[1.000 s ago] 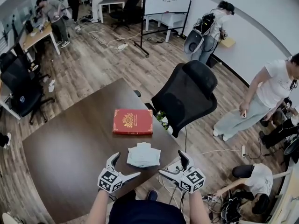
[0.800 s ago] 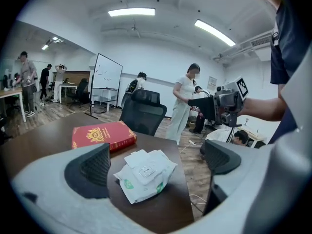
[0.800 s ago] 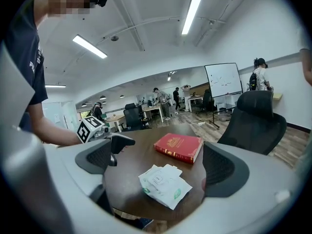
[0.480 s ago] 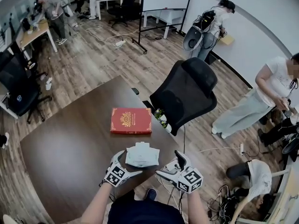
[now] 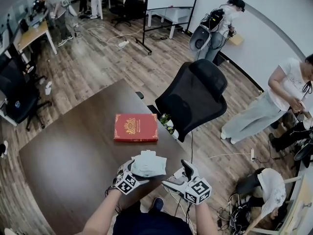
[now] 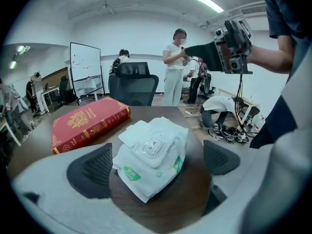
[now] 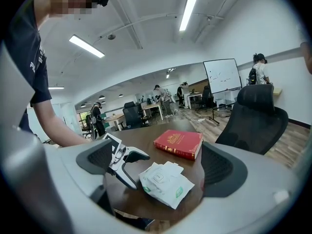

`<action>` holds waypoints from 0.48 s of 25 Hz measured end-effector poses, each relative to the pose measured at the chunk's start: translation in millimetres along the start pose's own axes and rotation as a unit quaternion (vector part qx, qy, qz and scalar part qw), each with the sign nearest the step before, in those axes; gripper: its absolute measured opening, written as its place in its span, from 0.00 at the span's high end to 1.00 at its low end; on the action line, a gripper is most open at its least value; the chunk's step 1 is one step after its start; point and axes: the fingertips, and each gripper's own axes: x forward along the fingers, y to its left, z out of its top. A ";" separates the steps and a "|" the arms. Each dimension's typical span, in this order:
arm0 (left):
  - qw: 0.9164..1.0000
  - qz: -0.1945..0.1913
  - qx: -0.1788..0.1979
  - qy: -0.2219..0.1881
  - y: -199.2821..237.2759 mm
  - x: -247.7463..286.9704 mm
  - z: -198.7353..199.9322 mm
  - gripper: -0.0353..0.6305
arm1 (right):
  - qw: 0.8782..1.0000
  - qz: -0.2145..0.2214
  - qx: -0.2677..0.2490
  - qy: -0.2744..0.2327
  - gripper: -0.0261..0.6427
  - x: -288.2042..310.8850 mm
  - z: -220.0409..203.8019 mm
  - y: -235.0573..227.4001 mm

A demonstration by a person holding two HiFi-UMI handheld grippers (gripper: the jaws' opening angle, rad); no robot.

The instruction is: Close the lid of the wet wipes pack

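The white wet wipes pack (image 5: pixel 148 163) lies near the front edge of the dark table (image 5: pixel 73 146). In the left gripper view the pack (image 6: pixel 153 155) sits low between the spread jaws, its label patch facing up and a white flap sticking out on its far side. My left gripper (image 5: pixel 136 173) is open and reaches the pack's left side; I cannot tell if it touches. My right gripper (image 5: pixel 177 176) stays open, a little to the right of the pack and apart from it. In the right gripper view the pack (image 7: pixel 165 182) and the left gripper (image 7: pixel 122 162) lie side by side.
A red book (image 5: pixel 136 127) lies flat on the table just beyond the pack. A black office chair (image 5: pixel 193 99) stands at the table's far right corner. Cables and several people are on the floor to the right. The table's front edge runs right beneath both grippers.
My left gripper has moved right and forward, from apart on the pack's left to up against it. The right gripper has shifted only slightly. The pack looks a little bunched.
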 end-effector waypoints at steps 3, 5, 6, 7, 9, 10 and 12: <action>1.000 -0.009 0.000 0.009 -0.8 7.5 -5.6 0.08 | 1.000 -0.002 0.000 0.003 0.09 2.3 -0.2 -0.5; 1.000 -0.012 -0.006 0.014 2.4 13.0 -8.2 0.08 | 1.000 -0.003 0.002 0.004 0.09 4.2 -1.5 -0.9; 1.000 -0.012 -0.008 0.015 4.8 15.8 -8.9 0.08 | 1.000 -0.004 0.003 0.005 0.09 5.2 -2.4 -0.8; 1.000 -0.011 -0.009 0.016 7.5 18.5 -9.0 0.08 | 1.000 -0.005 0.004 0.007 0.09 6.1 -3.4 -0.6; 1.000 -0.010 -0.009 0.018 12.4 24.3 -9.6 0.09 | 1.000 -0.006 0.007 0.009 0.09 7.7 -5.7 -0.2; 1.000 -0.012 -0.011 0.021 14.2 27.4 -10.8 0.09 | 1.000 -0.007 0.008 0.011 0.09 8.5 -7.3 -0.2; 0.999 -0.016 -0.011 0.031 16.4 34.3 -16.5 0.10 | 1.000 -0.008 0.011 0.015 0.09 9.8 -10.4 -1.1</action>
